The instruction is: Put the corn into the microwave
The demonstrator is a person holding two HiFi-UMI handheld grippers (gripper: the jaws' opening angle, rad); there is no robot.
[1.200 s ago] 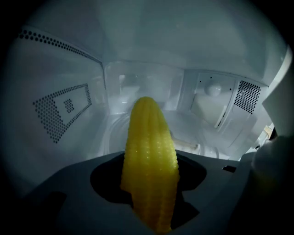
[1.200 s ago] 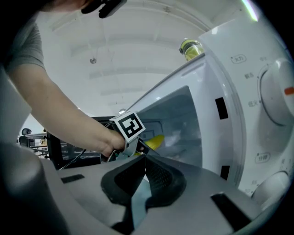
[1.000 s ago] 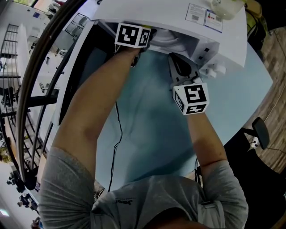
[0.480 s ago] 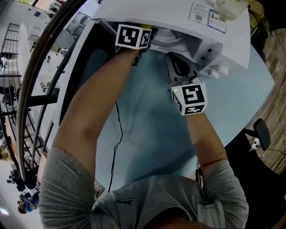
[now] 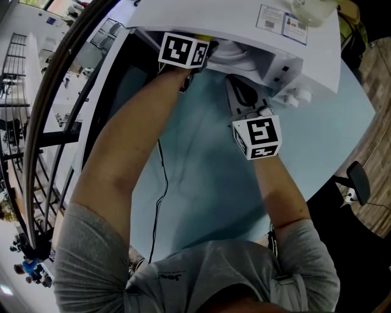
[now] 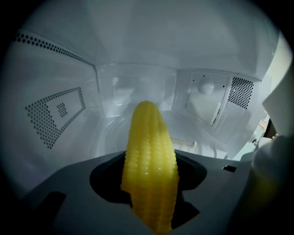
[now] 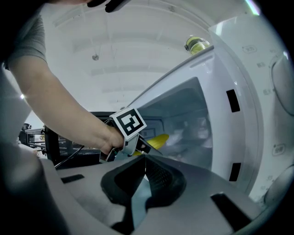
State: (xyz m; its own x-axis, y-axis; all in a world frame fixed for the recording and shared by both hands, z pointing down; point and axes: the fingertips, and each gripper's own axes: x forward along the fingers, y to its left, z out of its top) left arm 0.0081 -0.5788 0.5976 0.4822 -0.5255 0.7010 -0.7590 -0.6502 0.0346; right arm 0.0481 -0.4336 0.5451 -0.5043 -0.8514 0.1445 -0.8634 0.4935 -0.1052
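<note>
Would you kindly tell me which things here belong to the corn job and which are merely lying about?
Job: corn, held in the left gripper; open microwave.
Lying about: jar atop the microwave; black cable; shut, empty right gripper.

Bright inside, murky outside, fisheye everywhere

In the left gripper view the microwave (image 6: 138, 59) cavity beyond the jaws is evenly lit and pale, with soft reflections on the back wall. The corn (image 6: 149, 156) between the jaws is crisp and saturated at its tip and softer at the lens end. The jaw bodies sit in grey shade, with black vignetting in the corners. In the right gripper view the ceiling (image 7: 138, 50) above the jaws blows out white, so the arm (image 7: 59, 101) left of them goes backlit and dark, and the microwave front right of them bows hard. Head view is dim and underexposed, table (image 5: 201, 183) a muted blue, straight lines curving at the edges.
</note>
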